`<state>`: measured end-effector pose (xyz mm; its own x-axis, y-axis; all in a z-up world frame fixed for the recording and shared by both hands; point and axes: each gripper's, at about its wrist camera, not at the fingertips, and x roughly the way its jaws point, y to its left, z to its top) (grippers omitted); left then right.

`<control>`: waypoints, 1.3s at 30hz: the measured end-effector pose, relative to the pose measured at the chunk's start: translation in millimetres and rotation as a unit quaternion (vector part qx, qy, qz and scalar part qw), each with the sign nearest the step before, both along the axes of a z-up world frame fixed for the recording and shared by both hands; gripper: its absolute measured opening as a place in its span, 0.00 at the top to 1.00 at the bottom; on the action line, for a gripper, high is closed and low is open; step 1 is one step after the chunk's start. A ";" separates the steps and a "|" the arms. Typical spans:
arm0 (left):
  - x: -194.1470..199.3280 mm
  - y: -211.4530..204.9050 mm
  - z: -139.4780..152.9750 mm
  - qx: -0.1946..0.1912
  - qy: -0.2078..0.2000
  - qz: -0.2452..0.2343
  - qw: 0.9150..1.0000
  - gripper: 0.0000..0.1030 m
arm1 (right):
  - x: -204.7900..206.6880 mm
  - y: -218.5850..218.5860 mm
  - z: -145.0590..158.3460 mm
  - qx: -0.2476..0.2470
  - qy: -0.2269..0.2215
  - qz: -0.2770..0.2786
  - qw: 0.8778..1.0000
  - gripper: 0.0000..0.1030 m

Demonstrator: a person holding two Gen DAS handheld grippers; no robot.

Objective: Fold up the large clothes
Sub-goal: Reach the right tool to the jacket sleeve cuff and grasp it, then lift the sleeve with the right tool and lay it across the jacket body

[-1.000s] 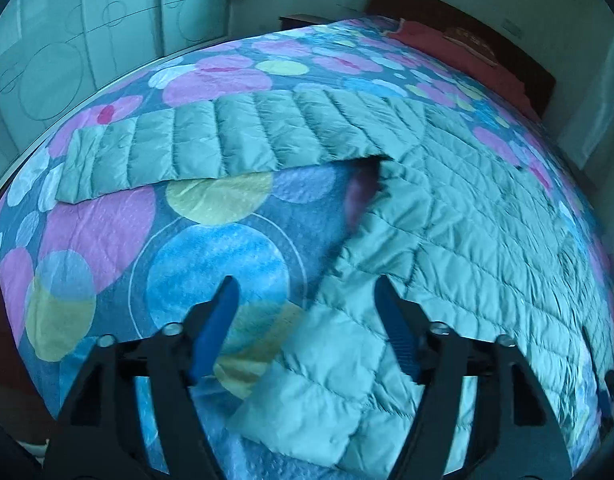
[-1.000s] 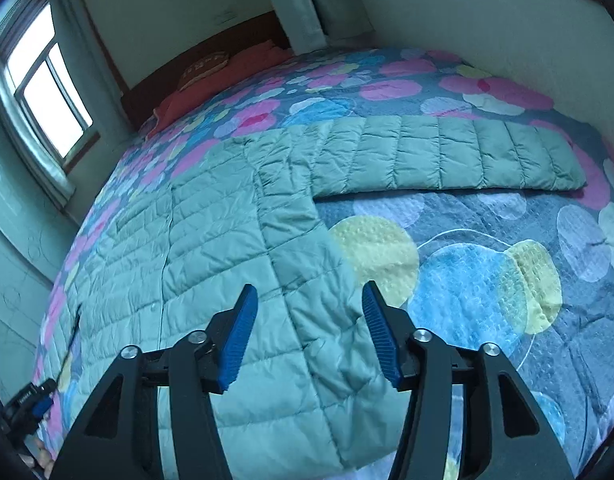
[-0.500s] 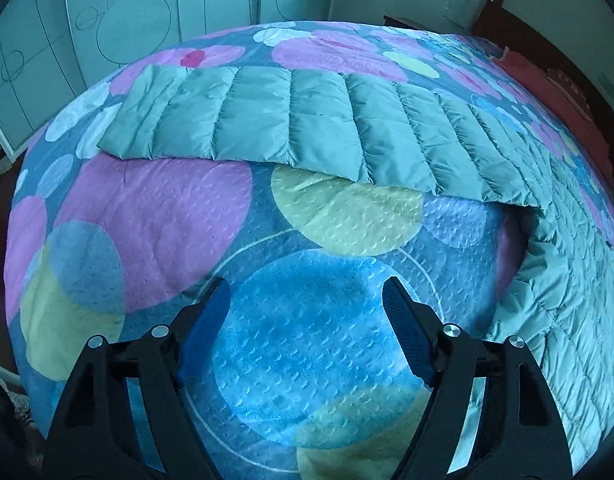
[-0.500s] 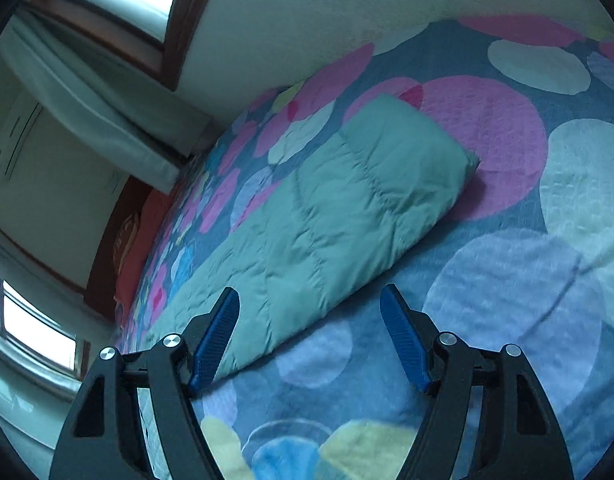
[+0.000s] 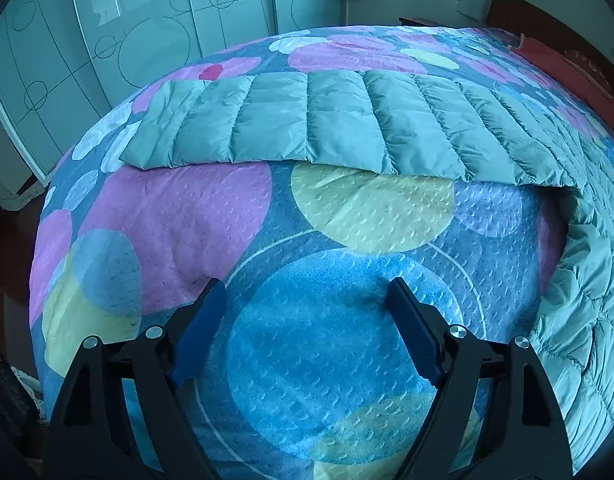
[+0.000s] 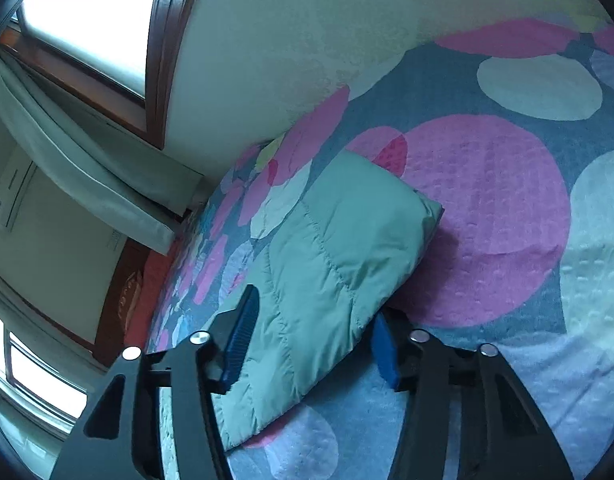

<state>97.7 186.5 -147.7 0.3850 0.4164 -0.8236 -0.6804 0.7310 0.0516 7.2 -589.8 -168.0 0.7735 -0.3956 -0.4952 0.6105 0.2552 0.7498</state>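
Observation:
A teal quilted down coat lies spread on the bed. In the left wrist view its left sleeve (image 5: 327, 128) stretches across the bedspread and its body (image 5: 587, 280) fills the right edge. My left gripper (image 5: 303, 292) is open and empty, low over bare bedspread, short of the sleeve. In the right wrist view the other sleeve (image 6: 335, 264) lies flat with its cuff end pointing up right. My right gripper (image 6: 315, 312) is open and straddles this sleeve a little back from the cuff, one blue pad on each side.
The bedspread (image 5: 179, 216) has large coloured circles. Glass wardrobe doors (image 5: 107, 40) stand beyond the bed's left edge. A wall (image 6: 307, 40) and a window with a curtain (image 6: 87, 152) lie past the bed. A dark wooden headboard (image 6: 123, 300) is far left.
My left gripper swung left off the coat's body and moved closer to the left sleeve. My right gripper swung right, tilted and closed in on the other sleeve's cuff end until it straddled it.

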 end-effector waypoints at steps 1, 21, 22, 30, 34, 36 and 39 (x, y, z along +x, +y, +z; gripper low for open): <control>-0.8 0.1 0.4 -0.001 0.000 0.001 1.000 0.20 | -0.3 -4.5 -4.1 0.010 -0.003 -0.002 1.000 0.83; 8.2 17.4 -3.7 0.013 -0.005 0.004 1.000 0.10 | 189.0 198.5 110.1 -0.205 0.019 0.333 0.920 0.93; 8.5 17.7 -4.2 0.012 -0.006 0.003 1.000 0.10 | 200.7 217.3 110.5 -0.212 0.020 0.353 0.911 0.93; 9.2 18.2 -5.7 0.012 -0.009 0.003 1.000 0.08 | 270.1 359.0 87.7 -0.221 0.036 0.499 0.837 0.93; 9.8 18.9 -6.5 0.012 -0.011 0.003 1.000 0.07 | 280.0 433.0 73.1 -0.224 0.058 0.557 0.798 0.93; 9.0 18.3 -6.9 0.013 -0.012 0.003 1.000 0.07 | 285.5 466.6 62.4 -0.230 0.074 0.581 0.777 0.93; 9.3 18.6 -7.3 0.012 -0.013 0.003 1.000 0.07 | 288.8 492.3 46.6 -0.228 0.100 0.608 0.754 0.93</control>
<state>107.0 205.2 -155.0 0.4040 0.4386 -0.8028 -0.6861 0.7257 0.0513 296.1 -97.4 -121.5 0.6304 0.3814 -0.6761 -0.1932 0.9207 0.3392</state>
